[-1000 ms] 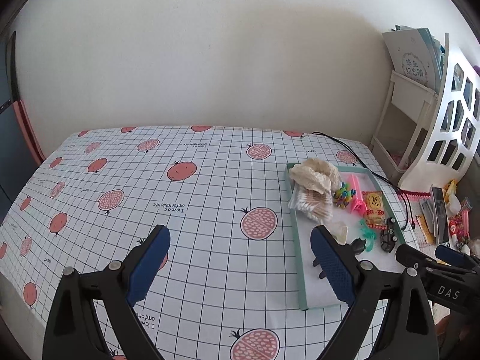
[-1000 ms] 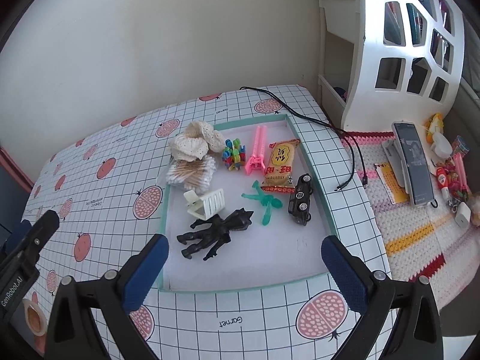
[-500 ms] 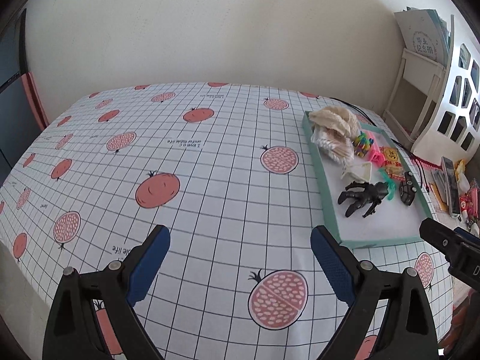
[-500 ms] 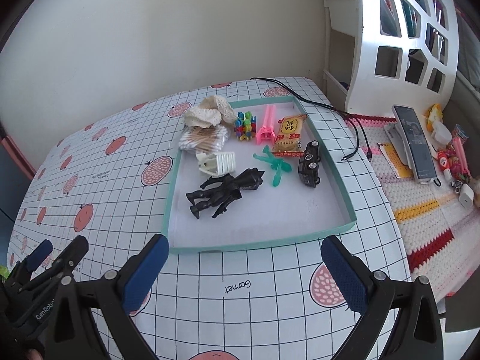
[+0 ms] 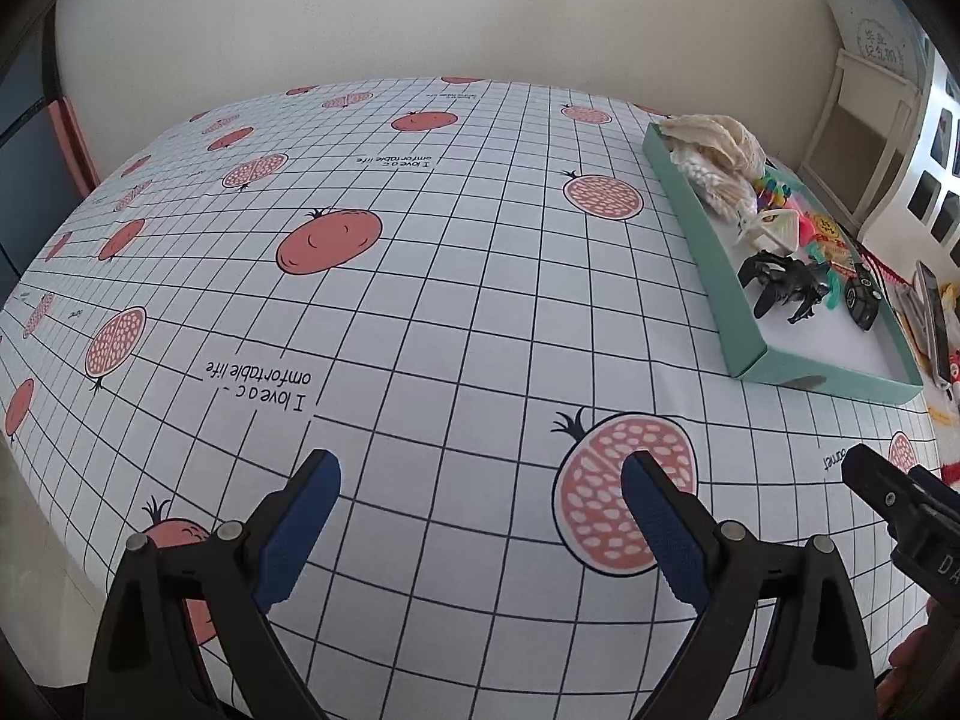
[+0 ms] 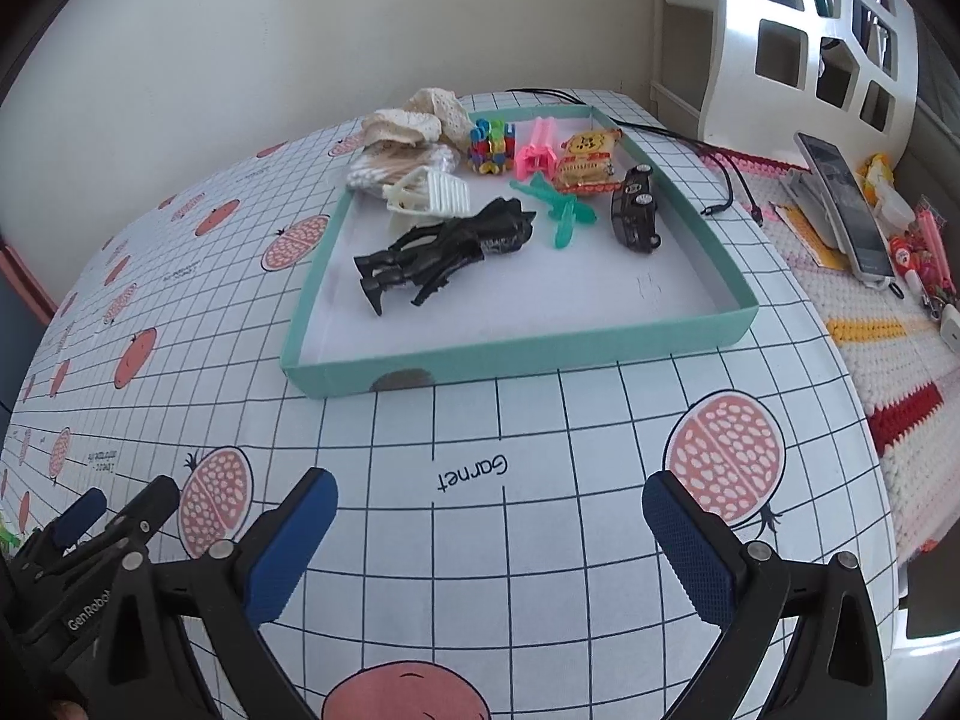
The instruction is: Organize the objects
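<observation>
I hold my left hand-held gripper (image 5: pixel 480 510) released and empty, low over the tabletop (image 5: pixel 420 300), whose white grid cloth is printed with red pomegranates. My right hand-held gripper (image 6: pixel 489 516) is released and empty too, its blue pads wide apart above the cloth. From the right wrist view, the teal tray (image 6: pixel 516 354) lies at twelve o'clock, holding a black figure (image 6: pixel 444 246), a black toy car (image 6: pixel 636 210), a green plastic piece (image 6: pixel 558 207), a snack packet (image 6: pixel 588 162) and a bag of cotton swabs (image 6: pixel 390 165). A cream wall stands behind; at two o'clock a white shelf unit (image 6: pixel 810 30), a black cable (image 6: pixel 690 141) and a crocheted mat (image 6: pixel 870 324).
</observation>
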{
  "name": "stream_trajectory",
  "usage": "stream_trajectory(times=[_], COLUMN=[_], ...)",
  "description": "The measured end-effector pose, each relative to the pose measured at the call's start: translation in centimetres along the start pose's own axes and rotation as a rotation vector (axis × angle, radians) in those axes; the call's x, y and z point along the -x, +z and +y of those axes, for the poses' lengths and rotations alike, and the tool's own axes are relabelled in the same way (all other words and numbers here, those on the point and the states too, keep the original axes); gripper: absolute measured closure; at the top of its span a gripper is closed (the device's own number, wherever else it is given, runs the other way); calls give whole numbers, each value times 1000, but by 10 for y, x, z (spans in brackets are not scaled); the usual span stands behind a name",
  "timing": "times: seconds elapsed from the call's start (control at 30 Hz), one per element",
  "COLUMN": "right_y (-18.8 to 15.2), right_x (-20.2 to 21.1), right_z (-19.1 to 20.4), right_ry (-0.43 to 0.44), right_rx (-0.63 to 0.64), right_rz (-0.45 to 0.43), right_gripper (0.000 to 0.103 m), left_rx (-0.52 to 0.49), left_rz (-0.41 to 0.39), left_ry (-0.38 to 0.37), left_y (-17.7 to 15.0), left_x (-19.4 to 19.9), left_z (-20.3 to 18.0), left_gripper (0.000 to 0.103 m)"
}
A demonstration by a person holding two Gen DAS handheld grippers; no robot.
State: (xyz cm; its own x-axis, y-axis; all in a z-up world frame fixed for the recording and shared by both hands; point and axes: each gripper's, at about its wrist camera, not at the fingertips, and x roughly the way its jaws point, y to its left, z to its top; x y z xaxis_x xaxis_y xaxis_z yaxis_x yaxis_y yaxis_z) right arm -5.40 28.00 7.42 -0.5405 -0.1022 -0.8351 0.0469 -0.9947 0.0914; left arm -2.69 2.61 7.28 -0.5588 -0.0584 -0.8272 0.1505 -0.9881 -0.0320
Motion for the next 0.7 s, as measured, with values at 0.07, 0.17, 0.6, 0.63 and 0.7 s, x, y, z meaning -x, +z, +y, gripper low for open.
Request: stream_trajectory(times=[0.07, 0.17, 0.6, 0.63, 0.7], right_y=[-4, -8, -11, -11, -11], right_x=[-4, -7, -17, -18, -20], right_z=[-2, -4, 4, 5, 7], right_ry=[0, -6, -31, -35, -45], right_rx=[-6, -11, 48, 55, 66], right_rz=[9, 8, -35, -40, -53], right_gripper=[0, 0, 0, 0, 0], left_rx=[-5, 1, -19, -22, -28], left_rz=[2, 8, -23, -23, -29], left_ry=[5, 5, 13, 15, 15], left_y=[-1, -1, -5, -5, -5], left_x=[-1, -4, -11, -13, -14], left_z=[1, 4, 1, 1, -1], left_gripper=[8, 8, 8, 8, 8])
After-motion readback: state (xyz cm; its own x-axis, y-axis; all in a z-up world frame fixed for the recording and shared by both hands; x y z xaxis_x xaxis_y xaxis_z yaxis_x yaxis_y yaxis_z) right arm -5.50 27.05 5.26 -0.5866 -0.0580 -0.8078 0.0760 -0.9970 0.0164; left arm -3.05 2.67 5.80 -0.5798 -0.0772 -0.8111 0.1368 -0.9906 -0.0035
